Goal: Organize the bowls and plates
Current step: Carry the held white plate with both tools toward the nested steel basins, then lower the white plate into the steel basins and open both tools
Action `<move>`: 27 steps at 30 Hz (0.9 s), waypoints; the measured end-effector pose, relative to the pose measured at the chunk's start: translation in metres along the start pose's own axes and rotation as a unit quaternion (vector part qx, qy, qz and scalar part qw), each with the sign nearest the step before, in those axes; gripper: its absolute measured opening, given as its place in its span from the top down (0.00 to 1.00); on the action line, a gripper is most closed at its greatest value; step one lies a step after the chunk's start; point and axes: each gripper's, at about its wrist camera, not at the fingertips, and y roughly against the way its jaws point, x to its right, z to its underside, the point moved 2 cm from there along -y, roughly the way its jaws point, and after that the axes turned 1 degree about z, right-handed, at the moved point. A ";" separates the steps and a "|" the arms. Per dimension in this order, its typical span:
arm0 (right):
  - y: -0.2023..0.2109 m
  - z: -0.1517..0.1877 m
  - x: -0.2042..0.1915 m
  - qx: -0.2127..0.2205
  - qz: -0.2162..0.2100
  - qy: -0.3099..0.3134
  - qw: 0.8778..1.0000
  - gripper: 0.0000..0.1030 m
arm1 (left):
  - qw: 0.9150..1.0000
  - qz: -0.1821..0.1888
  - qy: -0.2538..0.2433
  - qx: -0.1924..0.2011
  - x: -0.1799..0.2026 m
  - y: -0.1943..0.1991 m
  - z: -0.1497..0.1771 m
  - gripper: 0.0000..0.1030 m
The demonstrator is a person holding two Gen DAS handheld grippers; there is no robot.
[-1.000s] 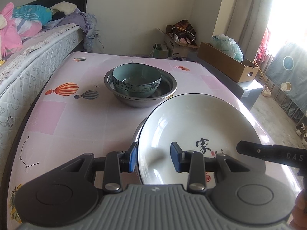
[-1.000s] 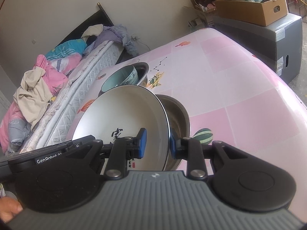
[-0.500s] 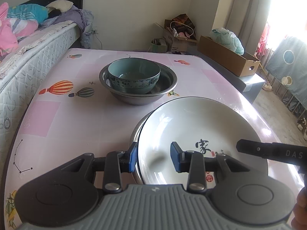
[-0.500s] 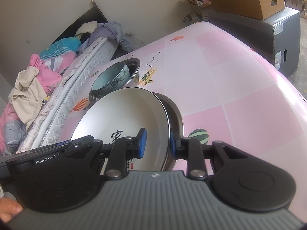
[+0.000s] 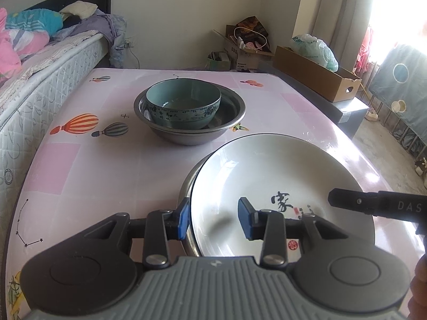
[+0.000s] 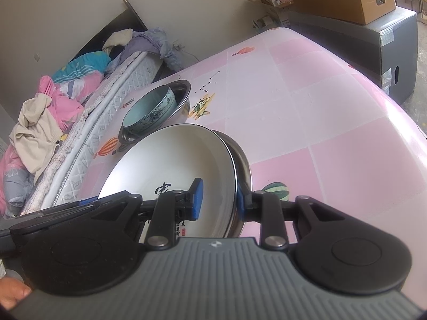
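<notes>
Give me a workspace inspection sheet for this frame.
Surface: pink balloon-print table, glossy.
Job's things: white plate nested in a steel bowl, near; teal bowl in a second steel bowl, farther back.
Clutter: nothing seen on the table.
Grippers: left gripper straddles the plate rim, its jaws have just been opening, pads off it; right gripper shut on the plate and bowl rims.
Cables: cord at the wall by the bed.
Surroundings: clothes on the bed, cardboard box, bright window.

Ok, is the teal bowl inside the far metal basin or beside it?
Inside. The teal bowl sits upright within the metal basin, whose rim rings it on all sides.
</notes>
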 end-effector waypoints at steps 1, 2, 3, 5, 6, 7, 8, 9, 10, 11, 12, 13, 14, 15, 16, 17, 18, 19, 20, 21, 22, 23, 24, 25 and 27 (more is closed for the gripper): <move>0.000 0.000 0.000 0.000 -0.001 -0.001 1.000 0.75 | 1.000 0.002 -0.001 0.000 0.000 0.000 0.000 0.59; -0.001 0.000 0.001 0.000 -0.001 -0.001 1.000 0.75 | 1.000 0.004 -0.001 0.001 0.001 0.000 0.000 0.58; 0.000 0.000 0.002 0.001 -0.002 -0.002 1.000 0.75 | 1.000 0.005 0.000 0.001 0.001 0.000 0.000 0.56; -0.001 0.000 0.002 0.001 -0.003 -0.003 1.000 0.75 | 1.000 0.006 0.002 0.003 0.001 0.000 0.001 0.56; -0.001 0.001 0.003 0.002 -0.004 -0.003 1.000 0.75 | 1.000 0.007 0.002 0.003 0.000 0.000 0.001 0.55; -0.001 0.001 0.003 0.003 -0.005 -0.003 1.000 0.75 | 1.000 0.008 0.003 0.003 0.000 0.000 0.001 0.53; -0.001 0.001 0.004 0.003 -0.005 -0.004 1.000 0.75 | 1.000 0.010 0.004 0.004 0.000 0.000 0.001 0.52; -0.001 0.001 0.004 0.003 -0.006 -0.005 1.000 0.75 | 1.000 0.011 0.004 0.005 0.000 0.000 0.001 0.51; -0.001 0.000 0.005 0.003 -0.006 -0.006 1.000 0.75 | 1.000 0.010 0.003 0.005 0.000 0.000 0.001 0.50; -0.002 0.000 0.004 0.004 -0.007 -0.006 1.000 0.75 | 1.000 0.010 0.001 0.006 0.001 0.001 0.001 0.49; -0.002 0.000 0.004 0.004 -0.006 -0.006 1.000 0.76 | 1.000 0.008 -0.002 0.007 0.002 0.001 0.001 0.46; -0.003 0.000 0.004 0.005 -0.006 -0.006 1.000 0.76 | 1.000 0.004 -0.007 0.012 0.003 0.002 0.001 0.44; -0.003 0.000 0.003 0.004 -0.006 -0.006 1.000 0.76 | 1.000 0.003 -0.015 0.019 0.005 0.004 0.001 0.44; -0.004 0.000 0.003 0.004 -0.005 -0.005 1.000 0.76 | 0.999 0.004 -0.021 0.025 0.006 0.006 0.000 0.43; -0.003 0.000 0.004 0.006 -0.004 -0.006 1.000 0.76 | 0.999 0.006 -0.026 0.029 0.008 0.008 0.000 0.41; -0.003 0.000 0.004 0.007 -0.004 -0.004 1.000 0.76 | 0.999 0.007 -0.030 0.032 0.009 0.009 -0.001 0.40; -0.003 0.000 0.004 0.006 -0.004 -0.006 1.000 0.76 | 0.999 0.006 -0.032 0.032 0.010 0.009 -0.001 0.39; -0.002 0.000 0.004 0.009 -0.003 -0.006 1.000 0.76 | 0.999 0.004 -0.033 0.032 0.011 0.009 -0.001 0.39; -0.002 0.000 0.003 0.011 -0.002 -0.004 1.000 0.76 | 0.999 0.003 -0.030 0.031 0.010 0.009 -0.001 0.39; -0.002 -0.001 0.003 0.012 0.001 -0.001 1.000 0.76 | 0.999 0.003 -0.027 0.030 0.009 0.009 -0.001 0.39; -0.001 -0.002 0.002 0.015 0.003 0.002 1.000 0.76 | 0.999 0.003 -0.023 0.030 0.007 0.010 0.000 0.39; -0.001 -0.003 0.001 0.014 0.005 0.006 1.000 0.76 | 0.999 0.002 -0.019 0.030 0.006 0.010 0.001 0.39; 0.000 -0.004 0.001 0.015 0.007 0.009 1.000 0.76 | 0.999 0.001 -0.016 0.030 0.005 0.010 0.001 0.39; 0.000 -0.004 0.000 0.016 0.008 0.012 1.000 0.76 | 0.999 0.000 -0.014 0.029 0.003 0.011 0.002 0.39; 0.001 -0.004 -0.001 0.018 0.012 0.020 1.000 0.76 | 1.000 -0.003 -0.011 0.027 0.001 0.011 0.003 0.39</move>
